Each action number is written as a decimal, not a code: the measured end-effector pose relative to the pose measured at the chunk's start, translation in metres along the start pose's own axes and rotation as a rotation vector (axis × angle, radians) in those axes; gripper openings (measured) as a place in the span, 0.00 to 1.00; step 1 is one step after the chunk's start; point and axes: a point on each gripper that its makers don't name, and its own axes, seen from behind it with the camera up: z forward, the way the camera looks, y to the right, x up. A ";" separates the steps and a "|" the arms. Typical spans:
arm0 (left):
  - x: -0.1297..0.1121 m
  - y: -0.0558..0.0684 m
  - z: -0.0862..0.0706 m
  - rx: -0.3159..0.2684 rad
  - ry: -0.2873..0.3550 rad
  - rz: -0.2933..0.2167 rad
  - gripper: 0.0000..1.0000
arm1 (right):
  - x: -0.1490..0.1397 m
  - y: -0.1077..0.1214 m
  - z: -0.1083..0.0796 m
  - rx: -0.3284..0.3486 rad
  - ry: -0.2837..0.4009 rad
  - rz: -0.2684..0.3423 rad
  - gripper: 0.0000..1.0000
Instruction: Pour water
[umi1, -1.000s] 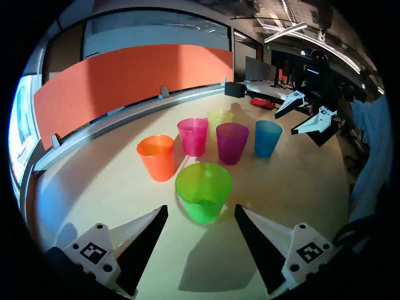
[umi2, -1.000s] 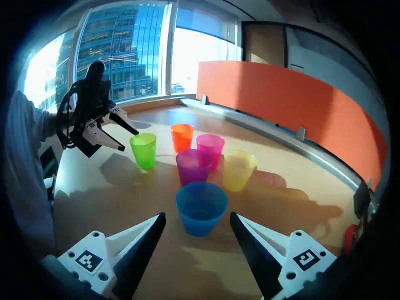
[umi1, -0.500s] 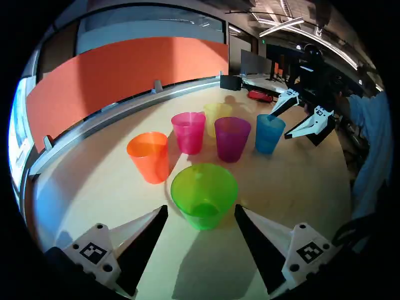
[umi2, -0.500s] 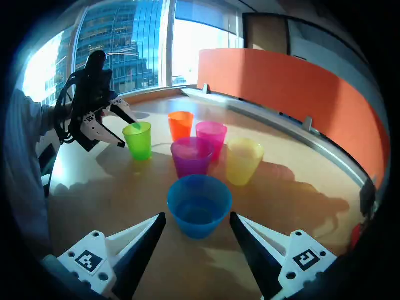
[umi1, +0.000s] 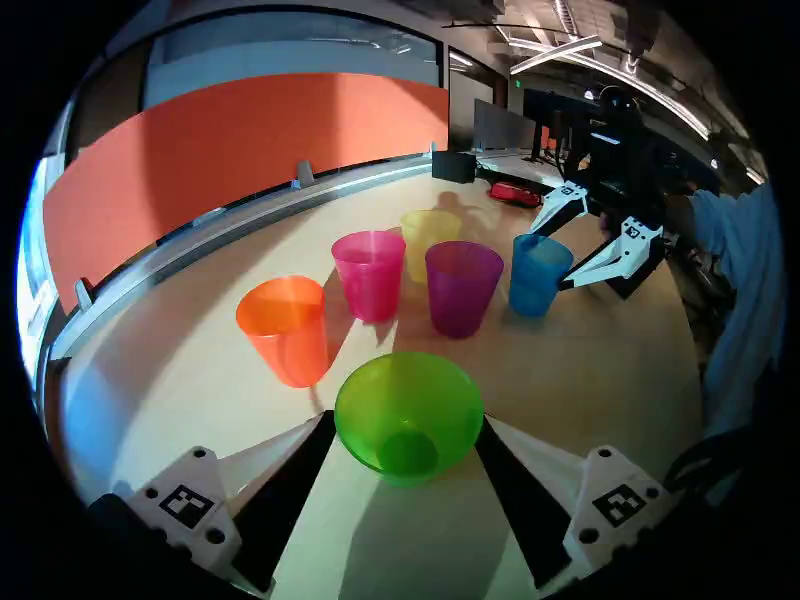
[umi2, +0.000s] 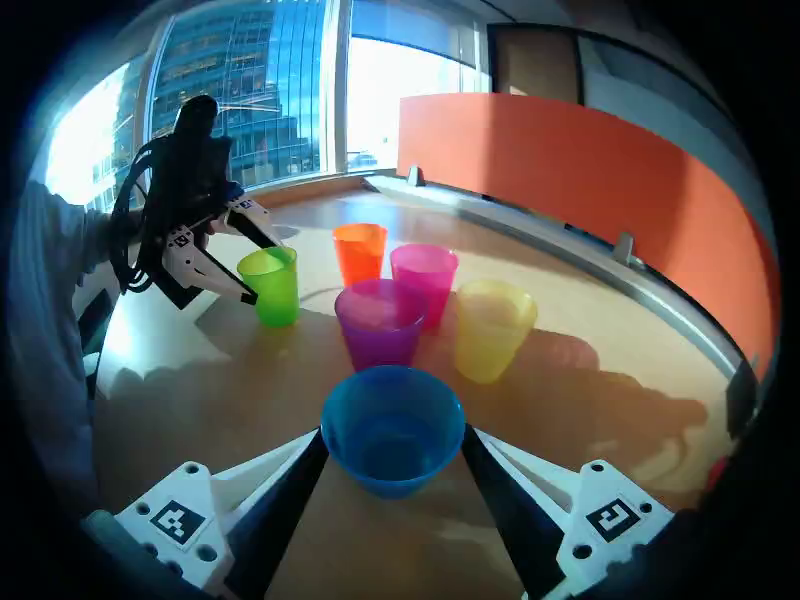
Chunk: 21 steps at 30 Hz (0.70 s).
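- Bracketing the green plastic cup (umi1: 408, 425): my left gripper (umi1: 402, 418), jaws wide, a finger either side of it on the wooden tabletop (umi1: 600, 370).
- Blue plastic cup (umi2: 392, 440): between the spread fingers of my right gripper (umi2: 393, 433), not clamped.
- Water in either cup: I cannot tell.
- Neighbours: orange cup (umi1: 287, 330), purple cup (umi1: 463, 287), near.
- Handling: I'd close gently below each rim, squarely, lifting upright before any tilt.

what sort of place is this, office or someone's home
Most likely an office in a city building: tall windows facing a glass tower, an orange divider panel along the long wooden table, and monitors farther back.
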 end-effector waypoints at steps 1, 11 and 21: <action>0.000 0.000 0.001 -0.001 0.001 -0.001 0.99 | 0.000 0.000 0.000 0.001 0.001 -0.001 0.99; 0.000 -0.002 0.003 0.002 0.006 0.002 0.86 | 0.001 0.000 0.001 0.004 0.003 -0.005 0.99; 0.001 0.000 0.003 -0.007 0.011 0.000 0.86 | 0.001 0.000 0.005 0.004 0.000 -0.007 0.99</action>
